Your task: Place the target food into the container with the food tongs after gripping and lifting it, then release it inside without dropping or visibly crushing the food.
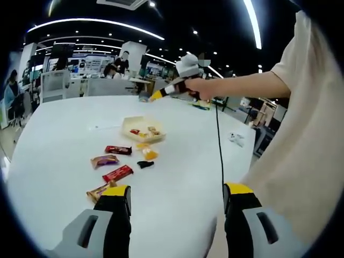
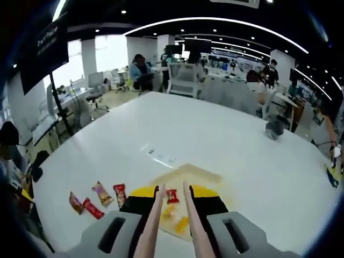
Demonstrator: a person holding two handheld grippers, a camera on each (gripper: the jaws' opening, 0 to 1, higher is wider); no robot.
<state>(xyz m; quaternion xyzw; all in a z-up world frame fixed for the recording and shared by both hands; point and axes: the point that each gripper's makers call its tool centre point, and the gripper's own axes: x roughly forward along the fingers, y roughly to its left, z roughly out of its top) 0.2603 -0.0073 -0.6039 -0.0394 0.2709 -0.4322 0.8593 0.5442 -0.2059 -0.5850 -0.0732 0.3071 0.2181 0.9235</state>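
A pale yellow container [image 1: 141, 124] sits mid-table with a red piece and tan pieces of food in it. Beside its near edge lie an orange-yellow food piece [image 1: 149, 154] and a small black item [image 1: 145, 164]. My left gripper [image 1: 178, 191] is wide open above the table's near side, holding nothing. A person's hand holds my right gripper [image 1: 161, 94] high beyond the container. In the right gripper view that gripper [image 2: 174, 191] is shut on the tan food tongs [image 2: 155, 215]. The tong arms are spread over the container [image 2: 196, 174], with a red piece [image 2: 172, 196] seen between them.
Several wrapped snacks [image 1: 117, 173] lie in a row left of the container, and they appear again [image 2: 102, 193] in the right gripper view. A black cable [image 1: 218, 134] hangs to the table near a small white object [image 1: 236, 138]. Desks, chairs and people stand beyond the table.
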